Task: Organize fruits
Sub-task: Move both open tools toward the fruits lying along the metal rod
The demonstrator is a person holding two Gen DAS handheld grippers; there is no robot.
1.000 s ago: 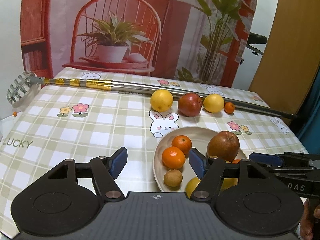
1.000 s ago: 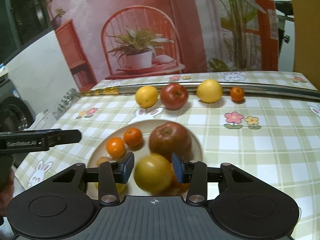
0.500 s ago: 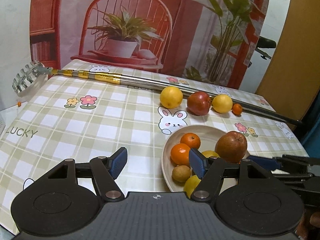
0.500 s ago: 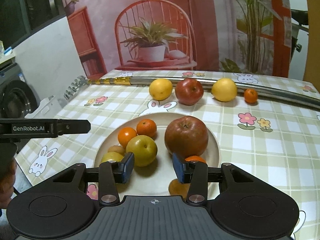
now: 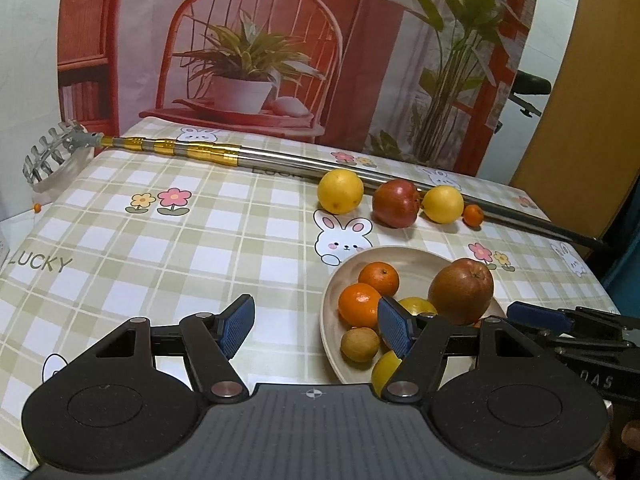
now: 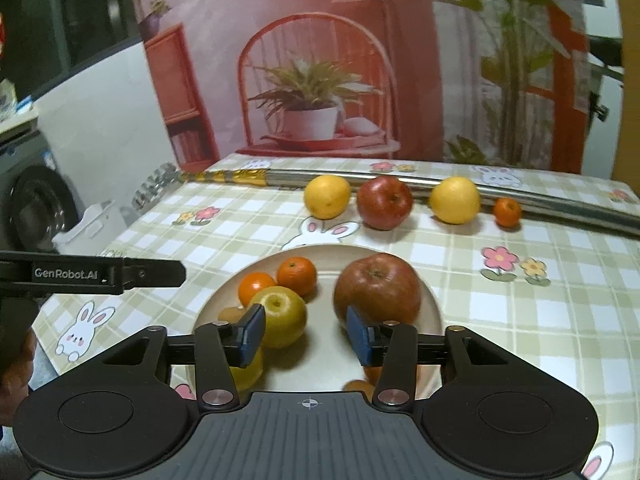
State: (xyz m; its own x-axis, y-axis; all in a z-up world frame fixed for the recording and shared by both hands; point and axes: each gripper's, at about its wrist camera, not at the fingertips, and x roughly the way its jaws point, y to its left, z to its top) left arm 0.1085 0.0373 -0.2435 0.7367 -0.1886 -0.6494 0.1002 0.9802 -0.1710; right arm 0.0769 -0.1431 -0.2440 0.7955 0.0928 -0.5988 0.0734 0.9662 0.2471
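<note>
A beige plate (image 6: 328, 364) (image 5: 416, 258) holds a big red apple (image 6: 378, 290) (image 5: 460, 290), a yellow-green fruit (image 6: 280, 316), two tangerines (image 6: 297, 275) (image 5: 378, 278) and small brown fruits. Beyond it a row lies on the cloth: a lemon (image 6: 327, 196), a red apple (image 6: 384, 202), a second lemon (image 6: 455, 199), a small tangerine (image 6: 507, 212). My right gripper (image 6: 305, 334) is open and empty over the plate's near side, the yellow-green fruit just beyond its left finger. My left gripper (image 5: 316, 328) is open and empty at the plate's left edge.
A long metal telescopic pole (image 5: 280, 158) with a rake head (image 5: 48, 152) lies across the table's far side behind the fruit row. A checked tablecloth covers the table; its left and right edges drop off. A printed backdrop stands behind.
My right gripper let go of the yellow-green fruit, which now rests on the plate, and drew back with its jaws wider. My left gripper drifted slightly back and left.
</note>
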